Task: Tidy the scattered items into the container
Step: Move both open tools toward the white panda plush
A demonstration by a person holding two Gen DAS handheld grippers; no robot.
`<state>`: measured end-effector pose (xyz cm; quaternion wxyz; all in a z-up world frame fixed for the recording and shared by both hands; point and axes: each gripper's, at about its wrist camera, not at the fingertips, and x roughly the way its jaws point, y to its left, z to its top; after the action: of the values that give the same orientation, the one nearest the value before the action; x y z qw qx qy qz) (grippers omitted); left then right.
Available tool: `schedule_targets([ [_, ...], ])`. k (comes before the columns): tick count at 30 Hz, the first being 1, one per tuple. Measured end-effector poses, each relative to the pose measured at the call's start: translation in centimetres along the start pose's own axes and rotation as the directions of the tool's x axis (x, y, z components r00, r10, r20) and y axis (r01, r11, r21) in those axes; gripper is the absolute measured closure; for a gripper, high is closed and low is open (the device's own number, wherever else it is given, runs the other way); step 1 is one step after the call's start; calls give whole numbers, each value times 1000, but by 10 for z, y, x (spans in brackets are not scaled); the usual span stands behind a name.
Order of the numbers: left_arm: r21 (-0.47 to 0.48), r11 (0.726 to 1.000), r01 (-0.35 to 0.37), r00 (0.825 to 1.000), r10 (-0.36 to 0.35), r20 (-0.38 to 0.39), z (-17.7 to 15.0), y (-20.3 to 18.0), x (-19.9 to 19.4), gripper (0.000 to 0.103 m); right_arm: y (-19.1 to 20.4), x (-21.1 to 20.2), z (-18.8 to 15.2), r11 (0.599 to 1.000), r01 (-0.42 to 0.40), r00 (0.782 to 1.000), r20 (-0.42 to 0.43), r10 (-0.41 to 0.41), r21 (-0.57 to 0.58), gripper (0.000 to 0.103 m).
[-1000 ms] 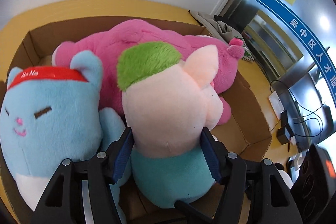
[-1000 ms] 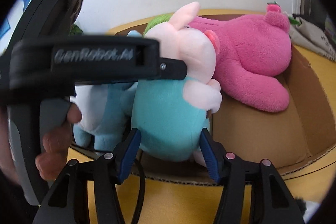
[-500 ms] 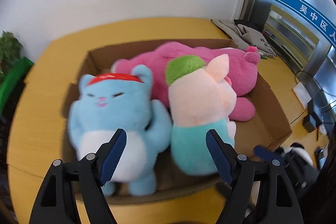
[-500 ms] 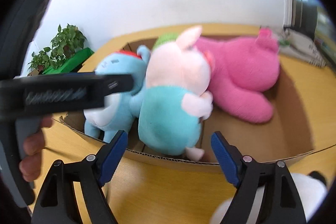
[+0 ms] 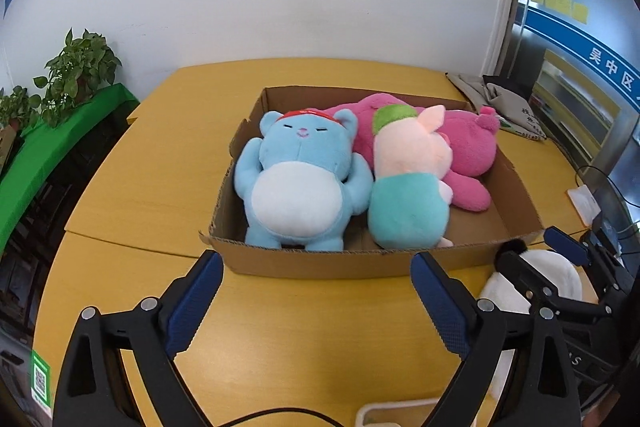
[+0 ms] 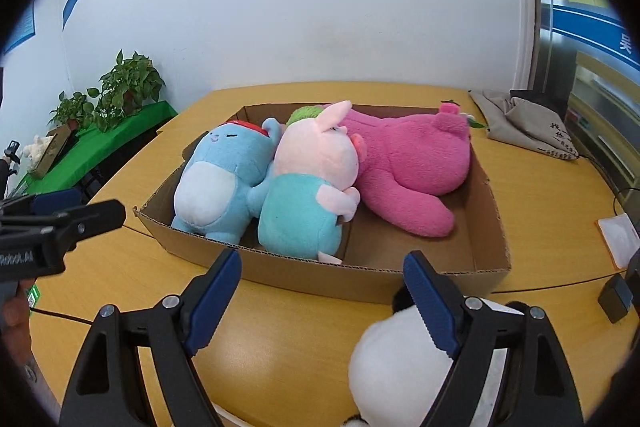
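A shallow cardboard box [image 5: 320,261] [image 6: 360,281] on the yellow table holds three plush toys: a blue cat [image 5: 298,183] [image 6: 218,179] on the left, a pale pink pig in teal [image 5: 408,183] [image 6: 308,195] in the middle, and a big pink bear [image 5: 468,151] [image 6: 408,167] behind and to the right. A white and black panda plush [image 5: 532,283] [image 6: 394,363] lies on the table in front of the box's right corner. My left gripper [image 5: 316,303] is open and empty, just in front of the box. My right gripper [image 6: 322,303] is open and empty, its right finger over the panda.
A grey cloth bag [image 5: 504,107] [image 6: 528,125] lies at the table's far right. Cables, a black adapter [image 6: 618,293] and white paper [image 6: 618,235] sit at the right edge. Potted plants [image 5: 76,71] stand on a green shelf to the left. A white wall is behind.
Both grippers have opened, let go of the pink pig and pulled back from the box. The pig now lies in the box between the blue cat and the pink bear.
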<state>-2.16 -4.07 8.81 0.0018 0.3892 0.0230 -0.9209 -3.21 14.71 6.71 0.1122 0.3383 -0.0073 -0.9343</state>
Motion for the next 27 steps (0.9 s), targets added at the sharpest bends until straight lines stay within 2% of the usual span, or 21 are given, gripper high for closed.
schedule_targets([
  [11, 27, 999, 42, 999, -41, -34, -16, -25, 5, 6, -6, -13, -13, 999, 52, 999, -13, -52, 5, 20],
  [27, 37, 997, 68, 997, -66, -45, -20, -34, 10, 6, -7, -10, -11, 998, 71, 997, -13, -71, 2, 20],
])
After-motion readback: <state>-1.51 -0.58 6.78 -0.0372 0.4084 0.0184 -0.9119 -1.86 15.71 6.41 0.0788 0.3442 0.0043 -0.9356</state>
